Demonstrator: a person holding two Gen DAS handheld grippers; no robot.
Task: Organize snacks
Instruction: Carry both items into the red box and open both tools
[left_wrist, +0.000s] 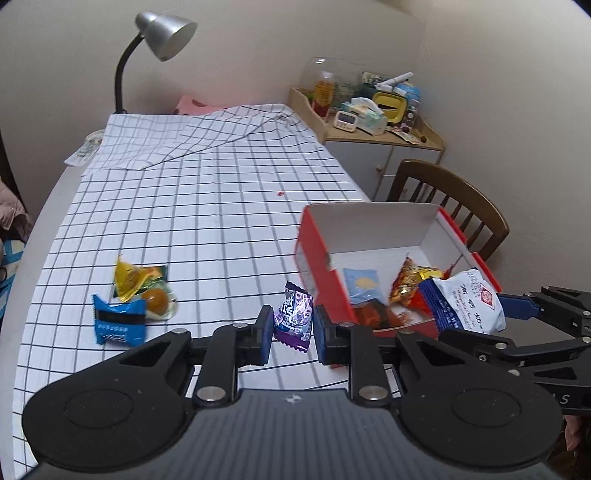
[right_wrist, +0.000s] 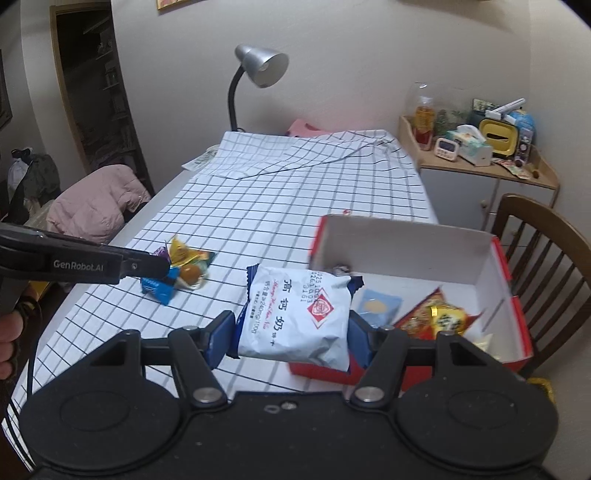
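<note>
My left gripper (left_wrist: 291, 326) is shut on a small purple snack packet (left_wrist: 293, 317), held above the checked tablecloth just left of the red box (left_wrist: 317, 266). My right gripper (right_wrist: 291, 332) is shut on a white and blue biscuit packet (right_wrist: 295, 314), which hangs over the box's near left corner; that packet (left_wrist: 463, 302) also shows in the left wrist view. Inside the red box (right_wrist: 406, 243) lie a light blue packet (right_wrist: 378, 306) and red and gold packets (right_wrist: 439, 317). On the cloth to the left lie a blue packet (left_wrist: 118, 319), a yellow packet (left_wrist: 127, 278) and an orange jelly cup (left_wrist: 159, 301).
A silver desk lamp (right_wrist: 258, 66) stands at the table's far end. A wooden chair (right_wrist: 546, 251) sits beside the box on the right. A cluttered cabinet (right_wrist: 480, 147) is at the back right. A pink jacket (right_wrist: 96, 199) lies left of the table.
</note>
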